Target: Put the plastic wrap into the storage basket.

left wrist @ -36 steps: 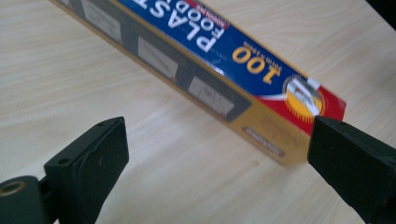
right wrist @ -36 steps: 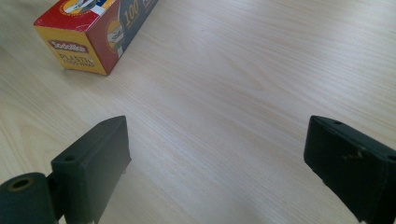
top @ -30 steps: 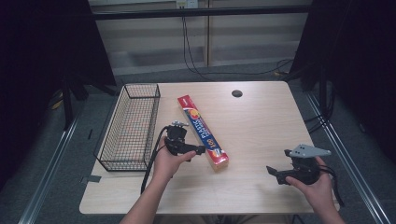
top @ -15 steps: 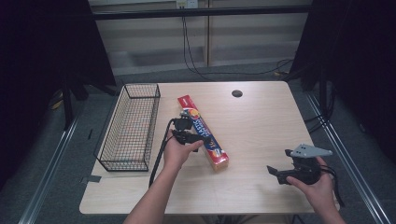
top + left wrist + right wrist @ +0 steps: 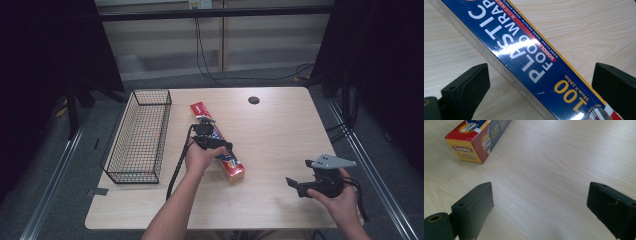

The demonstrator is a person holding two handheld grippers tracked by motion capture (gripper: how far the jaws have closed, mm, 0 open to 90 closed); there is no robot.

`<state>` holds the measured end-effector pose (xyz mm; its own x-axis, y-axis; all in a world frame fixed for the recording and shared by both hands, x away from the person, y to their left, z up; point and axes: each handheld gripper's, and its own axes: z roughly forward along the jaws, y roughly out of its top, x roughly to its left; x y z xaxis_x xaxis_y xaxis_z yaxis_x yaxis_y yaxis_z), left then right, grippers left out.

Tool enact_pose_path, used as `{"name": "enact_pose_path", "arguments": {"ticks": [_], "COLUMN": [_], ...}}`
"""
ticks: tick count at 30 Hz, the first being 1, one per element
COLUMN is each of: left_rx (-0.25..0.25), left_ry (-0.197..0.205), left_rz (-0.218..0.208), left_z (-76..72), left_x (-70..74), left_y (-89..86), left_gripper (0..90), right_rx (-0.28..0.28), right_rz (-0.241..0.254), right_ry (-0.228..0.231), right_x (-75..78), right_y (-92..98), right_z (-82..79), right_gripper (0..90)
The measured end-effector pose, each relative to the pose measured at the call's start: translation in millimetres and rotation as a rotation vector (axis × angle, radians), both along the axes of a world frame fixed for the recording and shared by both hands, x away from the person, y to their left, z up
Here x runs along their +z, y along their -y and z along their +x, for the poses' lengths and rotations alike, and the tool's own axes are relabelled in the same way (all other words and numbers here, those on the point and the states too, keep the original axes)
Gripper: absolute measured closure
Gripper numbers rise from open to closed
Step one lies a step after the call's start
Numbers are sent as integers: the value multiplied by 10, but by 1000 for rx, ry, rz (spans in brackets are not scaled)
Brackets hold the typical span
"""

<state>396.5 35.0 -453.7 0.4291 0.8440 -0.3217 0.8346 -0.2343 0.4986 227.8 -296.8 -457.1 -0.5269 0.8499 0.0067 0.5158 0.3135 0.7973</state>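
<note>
A long blue and red plastic food wrap box (image 5: 234,169) lies diagonally on the wooden table (image 5: 285,130), left of centre. My left gripper (image 5: 220,145) is over the box's middle. In the left gripper view the box (image 5: 524,50) runs between the two jaws, which stand wide apart on either side of it without touching, so the left gripper (image 5: 539,75) is open. My right gripper (image 5: 292,184) is held low near the front right of the table, open with nothing between its jaws. In the right gripper view, the right gripper (image 5: 540,195) points towards the box's near end (image 5: 474,142).
A black wire basket (image 5: 131,176) stands along the table's left side, close to the box. A round cable hole (image 5: 253,100) sits near the table's far edge. Bare wood lies between the box and the right gripper.
My left gripper has moved away from the person along the box, from its near end to its middle. The box and the right gripper have stayed put.
</note>
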Motion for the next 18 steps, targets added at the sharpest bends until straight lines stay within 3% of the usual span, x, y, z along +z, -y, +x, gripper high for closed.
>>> {"name": "enact_pose_path", "arguments": {"ticks": [2,8,18], "left_rx": [16,61,74], "left_ry": [-4,6,-12], "left_rz": [-10,18,47], "left_z": [22,65,107], "left_x": [-20,-80,-139], "left_y": [24,71,169], "left_gripper": [16,19,29], "right_rx": [-3,-3,-4], "right_rz": [2,3,6], "right_ry": [1,0,2], "right_x": [1,2,1], "right_y": [-1,-3,-4], "right_z": [-4,-5,-4], "right_gripper": [67,66,65]}}
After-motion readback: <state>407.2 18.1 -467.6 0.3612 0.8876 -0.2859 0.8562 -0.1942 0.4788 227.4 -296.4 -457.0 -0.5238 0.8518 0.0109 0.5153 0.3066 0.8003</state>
